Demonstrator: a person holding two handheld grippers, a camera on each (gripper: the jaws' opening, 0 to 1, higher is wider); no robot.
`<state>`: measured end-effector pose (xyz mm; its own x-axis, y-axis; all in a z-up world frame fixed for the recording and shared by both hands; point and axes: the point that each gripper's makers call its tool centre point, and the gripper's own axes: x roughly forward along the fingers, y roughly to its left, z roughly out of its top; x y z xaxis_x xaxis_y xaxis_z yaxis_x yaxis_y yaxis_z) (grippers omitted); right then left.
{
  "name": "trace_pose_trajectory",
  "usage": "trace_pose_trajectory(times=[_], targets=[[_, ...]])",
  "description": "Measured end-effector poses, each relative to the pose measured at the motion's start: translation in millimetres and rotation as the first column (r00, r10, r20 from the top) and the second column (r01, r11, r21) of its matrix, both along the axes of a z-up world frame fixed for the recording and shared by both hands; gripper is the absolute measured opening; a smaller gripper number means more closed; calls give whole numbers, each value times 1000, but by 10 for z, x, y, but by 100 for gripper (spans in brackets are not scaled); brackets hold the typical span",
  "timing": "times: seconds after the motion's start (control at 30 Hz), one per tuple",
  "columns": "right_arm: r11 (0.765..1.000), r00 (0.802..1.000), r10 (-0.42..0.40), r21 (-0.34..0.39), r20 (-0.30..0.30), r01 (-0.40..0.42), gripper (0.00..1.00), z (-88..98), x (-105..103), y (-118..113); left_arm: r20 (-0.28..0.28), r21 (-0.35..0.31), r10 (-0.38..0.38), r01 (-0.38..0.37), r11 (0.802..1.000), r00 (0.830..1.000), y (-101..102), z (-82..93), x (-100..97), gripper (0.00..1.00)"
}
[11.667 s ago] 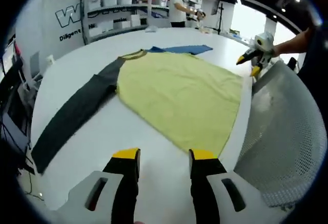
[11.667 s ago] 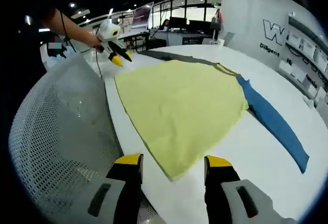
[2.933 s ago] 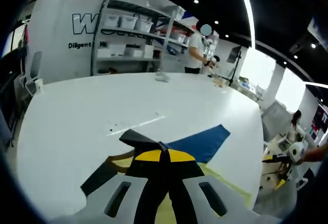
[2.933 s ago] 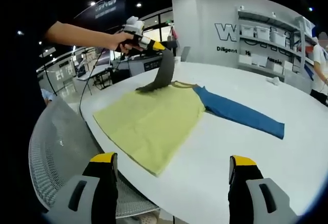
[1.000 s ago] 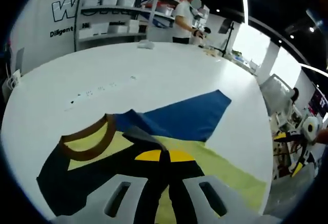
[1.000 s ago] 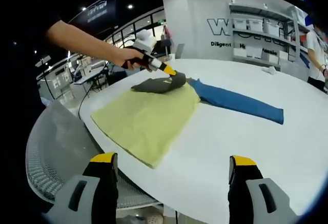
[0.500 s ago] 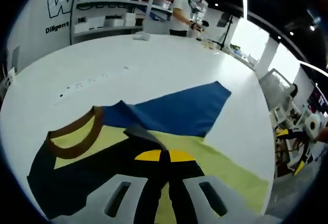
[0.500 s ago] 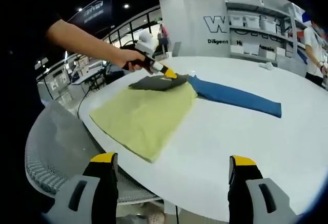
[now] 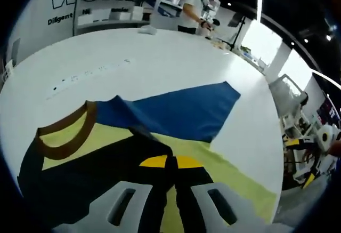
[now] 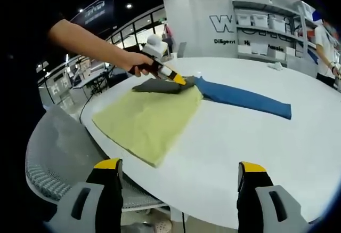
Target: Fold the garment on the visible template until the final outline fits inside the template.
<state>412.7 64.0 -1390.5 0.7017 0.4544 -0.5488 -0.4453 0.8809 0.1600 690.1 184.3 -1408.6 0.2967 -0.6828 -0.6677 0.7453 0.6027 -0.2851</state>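
On white table (image 10: 256, 147), left tool (image 9: 167, 162) pinching dark sleeve (image 9: 101, 171) — right tool (image 10: 181, 177) wide.

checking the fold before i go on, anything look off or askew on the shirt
Only one sleeve is folded. The dark sleeve lies bunched over the yellow body, pinched in the shut left tool. The blue sleeve lies stretched out flat on the table. No visible template outline.
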Motion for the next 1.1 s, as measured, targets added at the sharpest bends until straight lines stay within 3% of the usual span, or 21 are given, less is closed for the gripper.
trace_pose_trajectory(times=[0.13, 0.37, 0.67, 1.1], targets=[[1000, 1000, -3, -1, 2, 3, 87, 20, 12, -20, 23, 8, -15, 15, 1000, 1000, -9, 9, 19, 3], [1000, 1000, 0, -4, 4, 0, 87, 31, 39, -46, 40, 11, -53, 52, 999, 998, -21, 32, -13, 18], [1000, 1000, 8, -4, 17, -8, 87, 64, 99, -27, 64, 32, -86, 84, 996, 994, 28, 51, -63, 21], [1000, 999, 18, -16, 43, -17, 87, 157, 272, -86, 154, 69, -179, 170, 983, 972, 133, 89, -80, 44]])
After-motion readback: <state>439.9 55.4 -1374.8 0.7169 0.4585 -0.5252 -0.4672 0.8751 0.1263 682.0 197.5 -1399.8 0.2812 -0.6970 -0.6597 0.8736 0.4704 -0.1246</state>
